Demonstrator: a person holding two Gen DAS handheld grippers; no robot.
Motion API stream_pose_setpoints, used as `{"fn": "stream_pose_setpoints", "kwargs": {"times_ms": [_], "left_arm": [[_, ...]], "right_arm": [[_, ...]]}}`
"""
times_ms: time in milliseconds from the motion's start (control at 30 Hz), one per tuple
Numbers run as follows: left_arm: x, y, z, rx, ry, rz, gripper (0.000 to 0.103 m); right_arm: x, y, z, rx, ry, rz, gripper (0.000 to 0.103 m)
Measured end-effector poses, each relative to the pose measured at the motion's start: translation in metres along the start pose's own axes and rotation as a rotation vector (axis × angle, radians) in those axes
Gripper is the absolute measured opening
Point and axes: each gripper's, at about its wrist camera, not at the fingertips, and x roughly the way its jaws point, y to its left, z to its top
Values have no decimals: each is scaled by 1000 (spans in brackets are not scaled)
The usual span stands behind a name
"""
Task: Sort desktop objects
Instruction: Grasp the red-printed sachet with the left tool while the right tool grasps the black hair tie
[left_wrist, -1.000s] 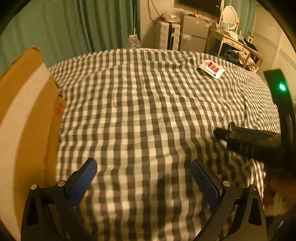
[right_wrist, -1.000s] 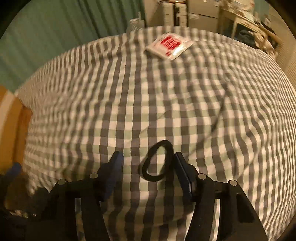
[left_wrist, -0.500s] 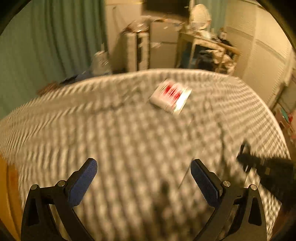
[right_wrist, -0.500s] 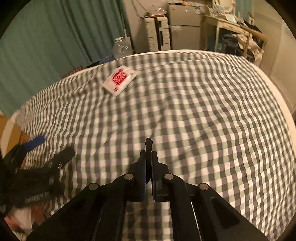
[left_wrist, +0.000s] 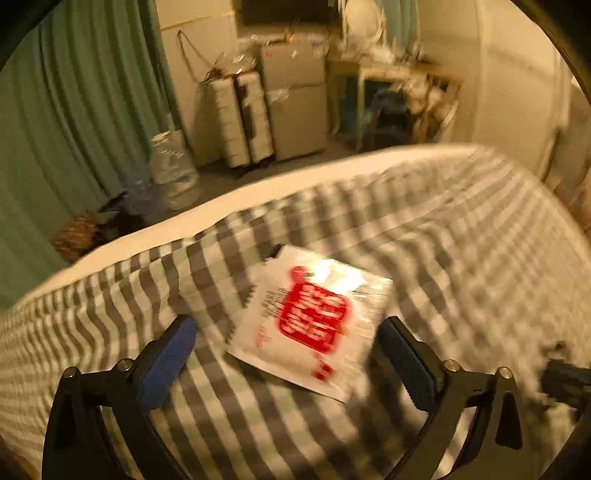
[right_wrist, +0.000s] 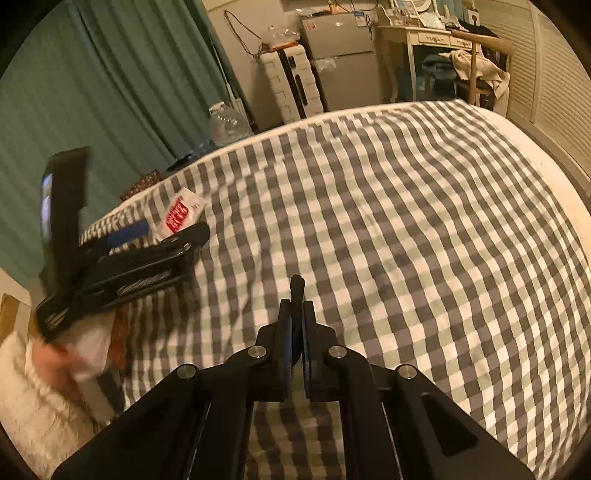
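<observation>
A white packet with a red label lies flat on the checked bedspread near its far edge. My left gripper straddles it with its blue pads on either side; the jaws are closing and do not press on it. From the right wrist view the left gripper reaches the same packet at the left. My right gripper is shut on a black elastic ring, whose loop sticks out past the fingertips, above the bedspread.
A person's hand in a white sleeve holds the left gripper. Past the bed's far edge stand a water jug, a pale suitcase, a small fridge and a cluttered desk. Green curtains hang on the left.
The left gripper has travelled across the bed from beside the cardboard box to the packet, now between its jaws. The right gripper shut on the black ring and lifted it.
</observation>
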Motion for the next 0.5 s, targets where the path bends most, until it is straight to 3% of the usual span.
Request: {"fn": "stream_pose_setpoints", "kwargs": {"times_ms": [33, 100, 200, 300, 400, 500], "left_arm": [[0, 0, 0, -8, 3, -29, 73], [-13, -7, 2, 16, -18, -57, 48], [-27, -23, -1, 113, -16, -44, 36], [-51, -24, -11, 97, -12, -76, 36], [-88, -10, -26, 1, -20, -137, 36], [-131, 11, -45, -94, -27, -144, 36]], "right_arm": [[-2, -4, -1, 7, 2, 8, 4], [-6, -5, -4, 10, -3, 14, 4], [-12, 2, -7, 27, -1, 12, 4], [-20, 9, -11, 6, -8, -1, 4], [-35, 14, -17, 2, -25, 22, 4], [-58, 32, -29, -30, -29, 40, 4]]}}
